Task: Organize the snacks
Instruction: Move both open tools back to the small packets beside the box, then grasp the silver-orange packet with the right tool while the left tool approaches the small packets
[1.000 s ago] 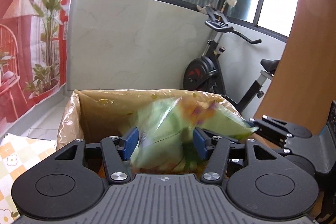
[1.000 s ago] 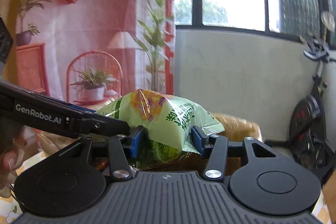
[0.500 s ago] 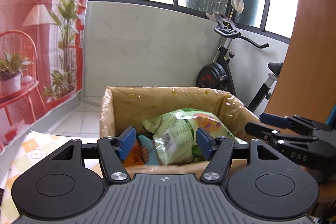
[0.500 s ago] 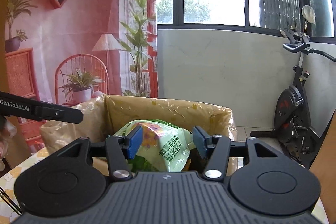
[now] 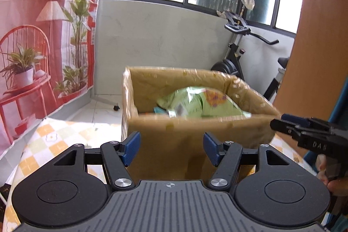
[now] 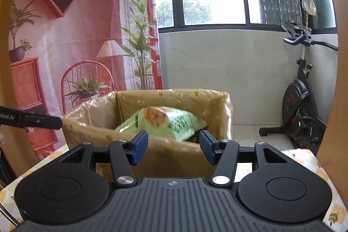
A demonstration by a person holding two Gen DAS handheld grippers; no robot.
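Note:
A light green snack bag (image 5: 202,104) (image 6: 165,123) lies inside an open cardboard box (image 5: 195,129) (image 6: 174,153) lined with clear plastic, on top of other packets that barely show. My left gripper (image 5: 171,149) stands open in front of the box's near wall, nothing between its blue pads. My right gripper (image 6: 173,148) is open too, short of the box and apart from the bag. In the left wrist view the right gripper's fingers (image 5: 291,123) reach in from the right edge; in the right wrist view the left gripper's fingers (image 6: 41,121) reach in from the left.
The box stands on a table with a yellow-and-white checked cloth (image 5: 43,140). A wooden panel (image 5: 315,58) rises at the right. Behind are a white wall, an exercise bike (image 6: 302,105) and a red printed backdrop (image 6: 65,36). A person's hand (image 5: 335,179) shows at the right edge.
Both grippers have let go of the green bag, which dropped into the box. Both have drawn back from the box, so its near wall now shows in front of them.

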